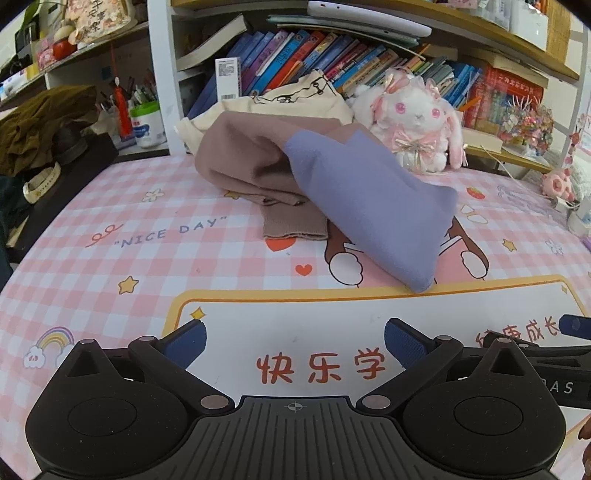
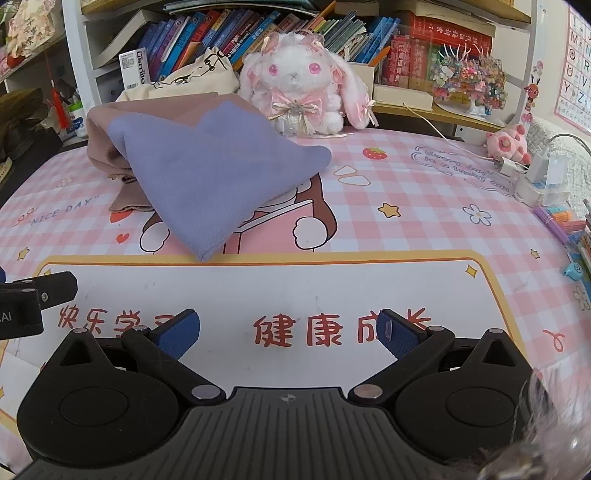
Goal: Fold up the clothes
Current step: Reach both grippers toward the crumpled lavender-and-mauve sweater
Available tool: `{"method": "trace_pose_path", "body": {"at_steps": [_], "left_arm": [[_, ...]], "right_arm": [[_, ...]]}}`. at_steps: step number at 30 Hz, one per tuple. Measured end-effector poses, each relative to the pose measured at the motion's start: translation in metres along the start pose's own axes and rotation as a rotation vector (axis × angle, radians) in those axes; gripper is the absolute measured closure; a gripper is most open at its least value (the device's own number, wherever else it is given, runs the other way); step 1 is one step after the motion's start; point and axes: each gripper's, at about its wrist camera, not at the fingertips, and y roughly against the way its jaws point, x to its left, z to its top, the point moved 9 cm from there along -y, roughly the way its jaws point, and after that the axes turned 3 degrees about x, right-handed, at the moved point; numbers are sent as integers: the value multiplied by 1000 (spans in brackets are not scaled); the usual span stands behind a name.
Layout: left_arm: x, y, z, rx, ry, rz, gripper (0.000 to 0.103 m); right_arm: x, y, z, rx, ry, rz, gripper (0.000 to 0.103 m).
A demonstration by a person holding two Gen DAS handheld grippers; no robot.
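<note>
Left wrist view: the left gripper [image 1: 295, 341] hangs over the pink checked table mat [image 1: 110, 280], its jaws wide apart and holding nothing. The soft purple and brown garment [image 1: 332, 184] lies in a loose heap further back, so it can be reached.

Right wrist view: the right gripper [image 2: 288, 332] is also spread and empty. The garment [image 2: 207, 173] lies ahead to the left, beside a fluffy white and pink toy rabbit [image 2: 299, 92].

Before me lies a desk under a pink checked mat [image 2: 424, 192] printed with stars, a strawberry and "NICE DAY". Behind it a white-framed bookshelf [image 1: 159, 74] holds leaning rows of coloured books [image 2: 207, 33]. A plush rabbit [image 2: 299, 85] sits at its foot, and an alphabet poster [image 2: 578, 66] hangs on the right wall.
</note>
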Motion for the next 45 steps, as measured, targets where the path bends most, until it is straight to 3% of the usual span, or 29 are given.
{"method": "trace_pose_path", "body": {"at_steps": [24, 33, 40, 45], "left_arm": [[-11, 3, 1, -1, -82, -8, 0], [-12, 2, -2, -3, -154, 102, 0], [-25, 2, -1, -45, -206, 104, 0], [-42, -1, 7, -98, -241, 73, 0]], "right_arm": [[2, -7, 1, 18, 14, 29, 0], [4, -5, 6, -10, 38, 68, 0], [-11, -10, 9, -8, -12, 111, 0], [-39, -8, 17, -28, -159, 151, 0]]}}
